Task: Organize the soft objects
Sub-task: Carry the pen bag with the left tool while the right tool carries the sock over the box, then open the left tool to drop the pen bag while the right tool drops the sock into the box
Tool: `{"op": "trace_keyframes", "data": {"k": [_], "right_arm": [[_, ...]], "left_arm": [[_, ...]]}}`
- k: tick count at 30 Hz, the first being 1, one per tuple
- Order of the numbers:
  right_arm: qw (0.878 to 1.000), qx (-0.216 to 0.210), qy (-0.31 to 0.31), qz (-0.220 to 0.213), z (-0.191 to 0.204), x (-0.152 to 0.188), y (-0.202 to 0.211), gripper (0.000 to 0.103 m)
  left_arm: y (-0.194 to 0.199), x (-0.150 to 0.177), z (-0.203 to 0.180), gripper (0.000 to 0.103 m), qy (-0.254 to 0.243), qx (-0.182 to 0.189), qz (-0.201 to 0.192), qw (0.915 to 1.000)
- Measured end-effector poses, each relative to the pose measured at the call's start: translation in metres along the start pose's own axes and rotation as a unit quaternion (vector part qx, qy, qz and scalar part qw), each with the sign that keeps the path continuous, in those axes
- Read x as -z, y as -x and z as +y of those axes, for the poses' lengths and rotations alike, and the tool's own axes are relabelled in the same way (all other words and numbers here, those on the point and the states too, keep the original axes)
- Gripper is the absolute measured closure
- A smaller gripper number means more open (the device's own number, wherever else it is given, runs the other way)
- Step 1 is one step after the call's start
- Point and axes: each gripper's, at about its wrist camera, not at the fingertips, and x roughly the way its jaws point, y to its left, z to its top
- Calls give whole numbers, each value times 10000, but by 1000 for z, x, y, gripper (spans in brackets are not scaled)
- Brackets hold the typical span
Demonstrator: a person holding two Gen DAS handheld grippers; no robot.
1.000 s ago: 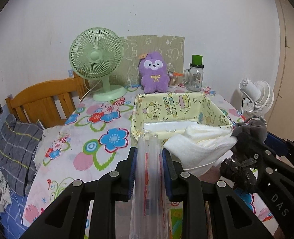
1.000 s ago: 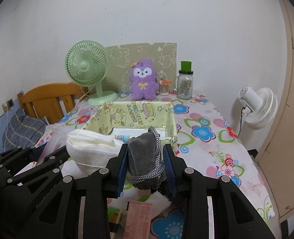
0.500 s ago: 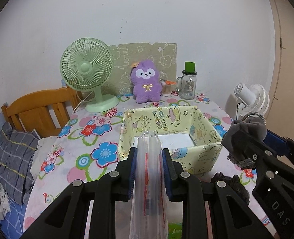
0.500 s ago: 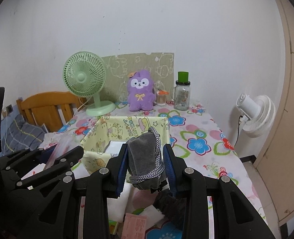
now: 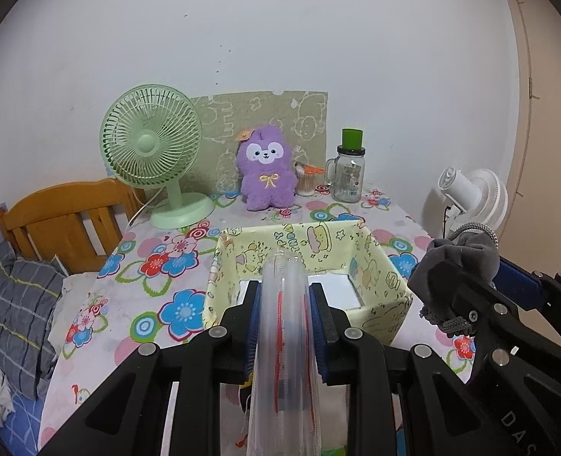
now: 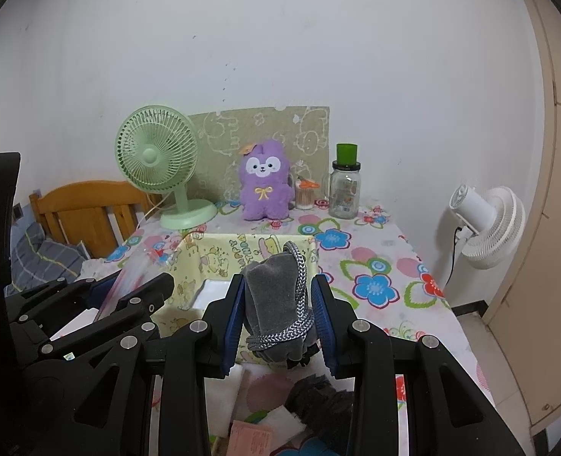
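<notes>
Floral tablecloth [image 6: 375, 266], grey velvet pouch [image 6: 276, 296] — braided silver cord

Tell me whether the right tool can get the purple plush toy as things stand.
Probably not yet: the right tool is shut on a grey pouch, so its pads are taken. The yellow fabric box also stands between it and the purple plush toy.
</notes>
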Motion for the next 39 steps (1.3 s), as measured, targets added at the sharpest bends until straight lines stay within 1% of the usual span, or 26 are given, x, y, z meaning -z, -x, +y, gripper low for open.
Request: {"op": "trace_keyframes", "data": {"k": [10,15,23,28,34,38,39], "right_arm": [[9999,-31,40,-155,-3,-15,-12,65],[9998,-42,35,-180,-4,-20,-21,65],[9998,-119,-2,-155,-6,-28,-43,65],[9998,-129,-47,-128,-8,-31,-57,65],[9998,-94,-161,-59,-11,-32,-72,65],[9998,-62,-184,20,-13,-32,-83,65],[9998,-59,-182,31,-13,-32,-86,65]], "left_arm": [[-11,-17,-1,79,-81,18,-192,9998],[-19,-23,1,79,-93,51,-208,9997],[-40,-30,5,79,-48,49,-174,9998],[-56,-33,10,78,50,119,-110,9999],[-70,-33,10,74,35,35,-69,10000],[-83,-34,14,73,101,64,39,9999],[-86,-34,14,71,129,75,63,9999]]}}
